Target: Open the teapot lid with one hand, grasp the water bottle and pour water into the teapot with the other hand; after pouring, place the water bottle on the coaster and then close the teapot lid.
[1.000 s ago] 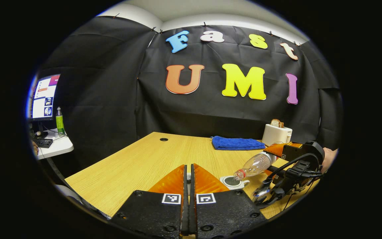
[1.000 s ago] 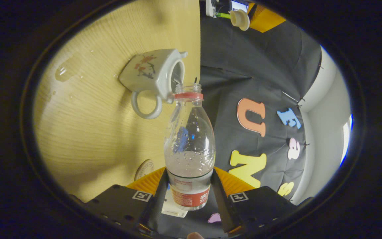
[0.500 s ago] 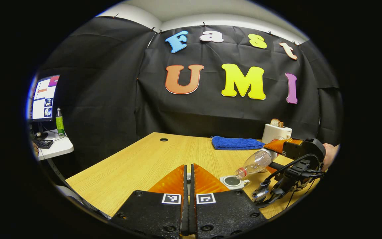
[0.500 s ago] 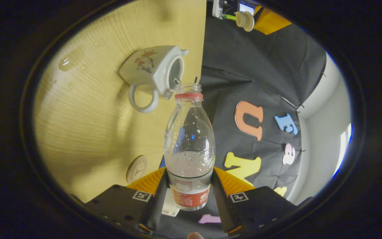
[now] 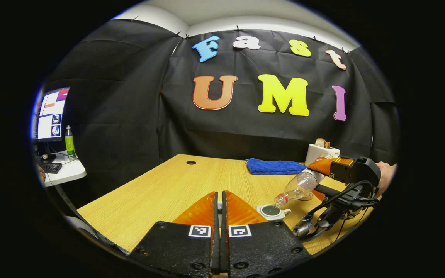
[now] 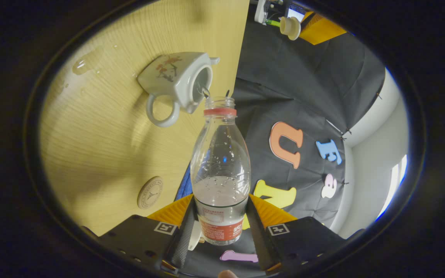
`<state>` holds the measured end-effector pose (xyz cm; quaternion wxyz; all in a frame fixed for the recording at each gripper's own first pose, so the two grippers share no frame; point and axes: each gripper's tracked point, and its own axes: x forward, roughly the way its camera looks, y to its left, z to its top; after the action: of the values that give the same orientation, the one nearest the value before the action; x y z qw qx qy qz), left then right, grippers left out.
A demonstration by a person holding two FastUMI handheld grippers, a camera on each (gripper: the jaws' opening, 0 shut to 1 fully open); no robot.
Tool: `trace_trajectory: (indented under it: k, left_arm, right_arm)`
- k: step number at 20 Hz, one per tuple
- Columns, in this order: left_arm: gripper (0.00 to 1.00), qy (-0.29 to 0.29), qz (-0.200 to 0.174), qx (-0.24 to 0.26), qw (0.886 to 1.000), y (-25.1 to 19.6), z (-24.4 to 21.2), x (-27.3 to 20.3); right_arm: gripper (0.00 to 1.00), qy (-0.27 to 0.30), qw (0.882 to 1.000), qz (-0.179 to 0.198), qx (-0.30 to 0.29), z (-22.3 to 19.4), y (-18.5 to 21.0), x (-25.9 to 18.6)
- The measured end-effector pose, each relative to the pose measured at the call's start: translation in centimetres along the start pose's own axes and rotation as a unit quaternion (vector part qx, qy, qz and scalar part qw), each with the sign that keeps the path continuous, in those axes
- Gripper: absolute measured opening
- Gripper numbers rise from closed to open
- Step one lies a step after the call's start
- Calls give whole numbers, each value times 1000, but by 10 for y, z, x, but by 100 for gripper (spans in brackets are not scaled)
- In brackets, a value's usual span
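The left gripper view sits low over the near edge of the wooden table (image 5: pixel 160 189), level and upright, facing the back wall across the tabletop, with the left gripper (image 5: pixel 218 231) at its bottom edge and everything else some way off. The right gripper view is rolled hard over — the table (image 6: pixel 102 146) stands up along its left side and the wall falls to the right — and it looks close along the water bottle (image 6: pixel 220 173) toward the teapot (image 6: pixel 178 83). Both views take in the teapot (image 5: pixel 272 211), the bottle (image 5: pixel 298 185) and the same tabletop — one from afar, one from near.
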<state>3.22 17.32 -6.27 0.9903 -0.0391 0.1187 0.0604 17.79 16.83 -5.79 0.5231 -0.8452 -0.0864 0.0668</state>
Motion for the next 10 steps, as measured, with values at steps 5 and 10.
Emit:
trace_trajectory:
  k: [5, 10]
  left_arm:
    - [3, 0, 0, 1, 1000, 0, 0, 0]
    - [3, -1, 1, 4, 1000, 2, 1, 0]
  right_arm:
    - [72, -5, 1000, -7, -21, 0, -4, -1]
    - [70, -10, 999, -19, -40, 1, -16, -3]
